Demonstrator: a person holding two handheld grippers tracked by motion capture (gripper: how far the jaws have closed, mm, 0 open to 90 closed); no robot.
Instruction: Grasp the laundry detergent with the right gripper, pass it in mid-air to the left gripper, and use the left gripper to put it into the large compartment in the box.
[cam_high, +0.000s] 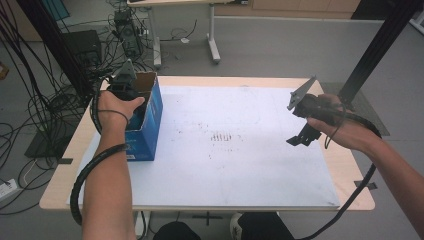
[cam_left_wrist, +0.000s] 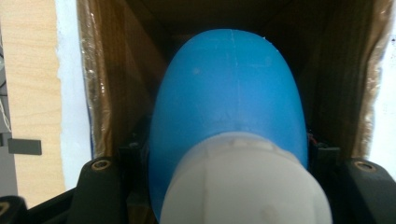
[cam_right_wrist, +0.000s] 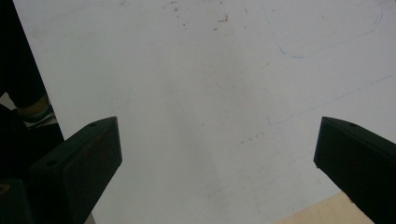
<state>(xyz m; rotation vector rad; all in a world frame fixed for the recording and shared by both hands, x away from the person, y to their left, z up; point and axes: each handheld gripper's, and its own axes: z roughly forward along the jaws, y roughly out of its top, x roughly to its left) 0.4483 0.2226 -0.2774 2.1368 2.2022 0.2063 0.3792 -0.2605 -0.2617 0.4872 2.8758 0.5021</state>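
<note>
Blue bottle (cam_left_wrist: 229, 93) clamped in left gripper (cam_high: 122, 82), going down into open box (cam_high: 150, 117) at desk's (cam_high: 320, 85) left edge; next judged: release inside; right gripper (cam_high: 303, 135) wide, idle.

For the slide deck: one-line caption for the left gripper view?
Left gripper holds a blue bottle with white cap inside the open cardboard box.

Even, soft daylight in the high view, faint shadows, close blue bottle (cam_left_wrist: 229, 107) blurred, box interior dim
</note>
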